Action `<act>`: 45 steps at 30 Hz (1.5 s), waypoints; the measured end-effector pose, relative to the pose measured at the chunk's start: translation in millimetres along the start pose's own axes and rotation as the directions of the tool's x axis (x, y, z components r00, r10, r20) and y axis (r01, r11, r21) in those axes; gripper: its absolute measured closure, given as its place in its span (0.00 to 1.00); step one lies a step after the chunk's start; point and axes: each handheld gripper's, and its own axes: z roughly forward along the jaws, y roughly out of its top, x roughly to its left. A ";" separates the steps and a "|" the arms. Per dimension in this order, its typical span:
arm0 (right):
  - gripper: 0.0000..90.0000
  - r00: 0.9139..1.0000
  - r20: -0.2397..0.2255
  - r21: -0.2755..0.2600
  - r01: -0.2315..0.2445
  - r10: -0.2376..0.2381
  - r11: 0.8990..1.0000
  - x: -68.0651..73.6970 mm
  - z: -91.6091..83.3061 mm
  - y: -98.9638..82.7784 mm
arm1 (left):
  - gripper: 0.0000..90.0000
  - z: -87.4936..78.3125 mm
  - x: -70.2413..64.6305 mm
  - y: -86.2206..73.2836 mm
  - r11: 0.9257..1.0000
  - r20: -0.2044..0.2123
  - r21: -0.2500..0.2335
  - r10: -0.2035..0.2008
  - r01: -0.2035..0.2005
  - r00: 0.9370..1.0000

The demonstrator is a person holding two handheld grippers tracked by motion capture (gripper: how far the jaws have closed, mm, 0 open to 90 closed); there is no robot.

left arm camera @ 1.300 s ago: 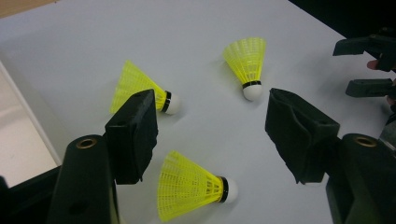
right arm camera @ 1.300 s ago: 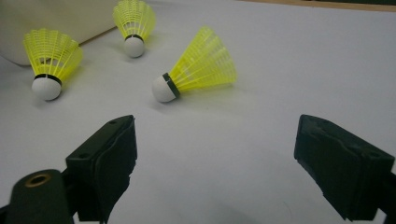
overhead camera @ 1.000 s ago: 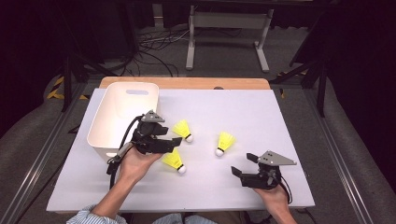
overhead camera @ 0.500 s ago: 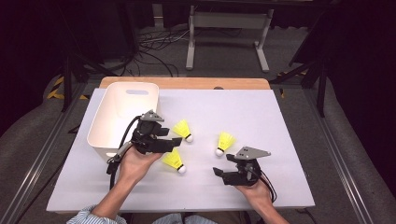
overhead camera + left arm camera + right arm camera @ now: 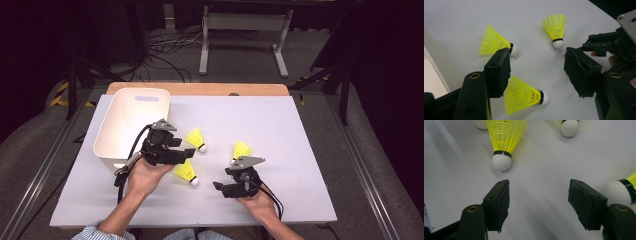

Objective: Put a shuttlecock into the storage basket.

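Observation:
Three yellow shuttlecocks with white corks lie on the white table. One (image 5: 195, 137) is beside the bin, one (image 5: 186, 172) lies nearer me and one (image 5: 241, 149) to the right. My left gripper (image 5: 187, 150) hovers open between the first two, its jaws having just closed a little. In the left gripper view the near shuttlecock (image 5: 524, 96) lies loose by the left jaw of this gripper (image 5: 537, 62). My right gripper (image 5: 223, 180) points left at the near shuttlecock (image 5: 505, 137). Its jaws have just been closing, and this gripper (image 5: 539, 192) has nothing between them.
A white plastic bin (image 5: 132, 125) stands at the table's left, just behind my left gripper. The wooden table edge (image 5: 200, 89) runs along the back. Dark floor with cables and a metal stand lies beyond.
My right gripper has moved left across the table, from near the right front toward the shuttlecocks. The left gripper and the shuttlecocks have stayed put.

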 end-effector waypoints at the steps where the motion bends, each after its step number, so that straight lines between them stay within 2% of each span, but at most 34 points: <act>1: 0.39 1.000 -0.001 0.006 0.001 -0.001 1.000 0.9 1.3 0.8 | 0.43 0.1 -0.2 -0.1 1.000 0.000 0.000 0.000 0.000 1.000; 15: 0.46 0.998 -0.048 0.073 0.037 -0.034 0.997 17.0 23.9 16.3 | 0.42 1.1 -0.7 -0.3 1.000 -0.003 0.014 0.008 -0.008 1.000; 29: 0.53 0.996 -0.081 0.112 0.056 -0.047 0.992 28.0 42.0 29.3 | 0.40 1.7 -1.5 -0.5 1.000 -0.007 0.016 0.012 -0.012 1.000; 39: 0.58 0.995 -0.083 0.127 0.066 -0.056 0.990 36.4 53.0 37.6 | 0.40 1.4 -1.3 -0.5 1.000 -0.003 0.017 0.009 -0.009 1.000; 45: 0.61 0.997 -0.063 0.145 0.061 -0.053 0.988 38.7 59.0 38.9 | 0.40 1.6 -1.4 -0.7 1.000 -0.003 0.014 0.004 -0.004 1.000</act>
